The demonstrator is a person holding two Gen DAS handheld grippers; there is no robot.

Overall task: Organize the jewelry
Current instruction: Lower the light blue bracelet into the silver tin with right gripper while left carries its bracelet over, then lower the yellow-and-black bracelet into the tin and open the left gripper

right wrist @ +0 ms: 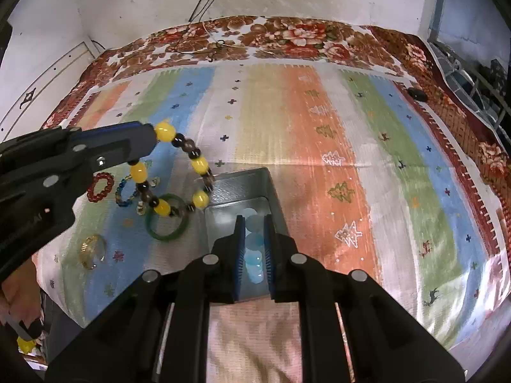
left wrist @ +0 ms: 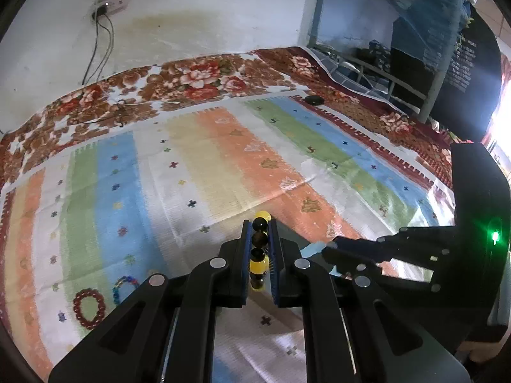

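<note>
My left gripper (left wrist: 259, 225) is shut on a bracelet of yellow and dark beads (left wrist: 258, 239). In the right wrist view this bracelet (right wrist: 198, 163) hangs in a loop from the left gripper (right wrist: 152, 134), above the bedspread and just left of an open metal tin (right wrist: 242, 185). My right gripper (right wrist: 254, 221) is shut on a pale blue bead bracelet (right wrist: 254, 243) and hovers over the tin. The left wrist view shows the right gripper (left wrist: 329, 248) at the right, with the pale blue bracelet (left wrist: 311, 249) at its tip.
On the striped cloth (right wrist: 319, 127) lie a red bead bracelet (right wrist: 100, 186), a blue bead bracelet (right wrist: 125, 193), a green bangle (right wrist: 166, 223) and a clear golden piece (right wrist: 92, 250). A small black object (right wrist: 418, 94) rests near the far right edge. A hand (right wrist: 16, 287) shows at lower left.
</note>
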